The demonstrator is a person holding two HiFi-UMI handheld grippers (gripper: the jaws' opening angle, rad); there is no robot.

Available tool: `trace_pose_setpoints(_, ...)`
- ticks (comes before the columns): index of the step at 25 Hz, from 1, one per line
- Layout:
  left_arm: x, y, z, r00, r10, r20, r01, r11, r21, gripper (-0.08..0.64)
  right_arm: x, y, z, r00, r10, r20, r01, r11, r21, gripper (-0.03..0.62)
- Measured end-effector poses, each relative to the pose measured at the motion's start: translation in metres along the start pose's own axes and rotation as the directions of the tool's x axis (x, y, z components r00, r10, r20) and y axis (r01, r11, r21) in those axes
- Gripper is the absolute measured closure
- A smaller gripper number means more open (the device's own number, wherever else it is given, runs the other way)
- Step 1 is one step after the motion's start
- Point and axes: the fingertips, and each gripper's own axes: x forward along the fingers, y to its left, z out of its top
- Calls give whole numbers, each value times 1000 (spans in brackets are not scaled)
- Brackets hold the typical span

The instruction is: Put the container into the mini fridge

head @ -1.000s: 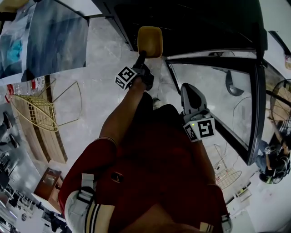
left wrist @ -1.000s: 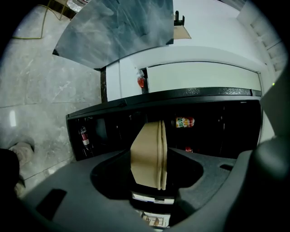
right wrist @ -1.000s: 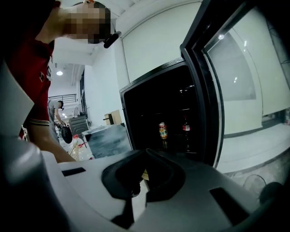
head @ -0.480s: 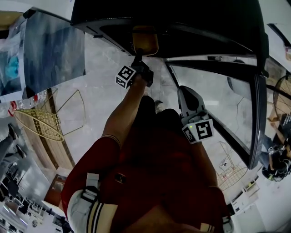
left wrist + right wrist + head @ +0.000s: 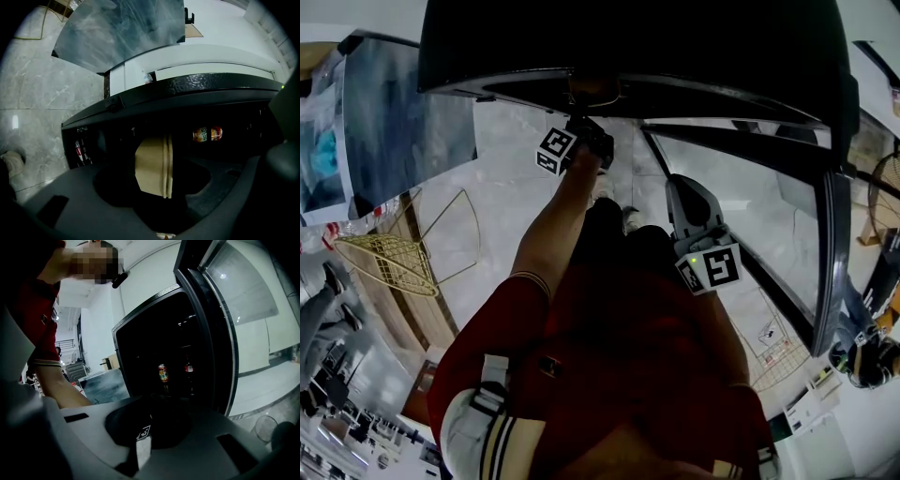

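Note:
A tan lidded container (image 5: pixel 153 165) lies on its side between the jaws of my left gripper (image 5: pixel 579 127), which is shut on it. It is held at the dark opening of the black mini fridge (image 5: pixel 675 47). From the head view the fridge's top hides nearly all of the container. Inside the fridge are a can (image 5: pixel 206 134) and a bottle (image 5: pixel 78 150). My right gripper (image 5: pixel 692 208) hangs lower, beside the fridge's open glass door (image 5: pixel 787 197), its fingers together with nothing in them.
The open door (image 5: pixel 220 310) stands at the right of the opening. A can (image 5: pixel 162 373) and a bottle (image 5: pixel 188 367) stand inside. Wire baskets (image 5: pixel 389 258) lie on the marble floor at the left. A grey panel (image 5: pixel 412 103) leans left of the fridge.
My left gripper has carried the container forward under the fridge's top edge, so it has gone from fully visible to almost hidden in the head view. The right gripper has barely moved.

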Motion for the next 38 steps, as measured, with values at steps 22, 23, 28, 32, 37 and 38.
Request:
trace_pose_setpoints(22,14,-10,-1,1000,-25,-9,26,996,84,207,-3,2,-7,999,27,-18,-27,1000,4,598)
trace_pose_setpoints(23,13,-10,0,1000,-20,-7,21,996,89,202,-4,3,-7,999,29,-17,-29,1000,4,598)
trace_pose_setpoints(28,8,-10,0,1000,-11,-10,12,994,106,195,-7,3,-8,999,35,-16,-35,999,4,598)
trace_pose_setpoints(32,1,-12,-3,999,-18,-29,22,992,126,195,-7,2,-10,999,37,-14,-37,999,5,598)
trace_pose_setpoints(37,-18,-27,-7,995,-72,-67,84,979,184,195,-6,5,-10,999,48,-3,-48,999,4,598)
trace_pose_setpoints(38,-23,-34,-10,993,-91,-81,106,975,197,195,-6,6,-10,999,52,0,-52,999,4,598)
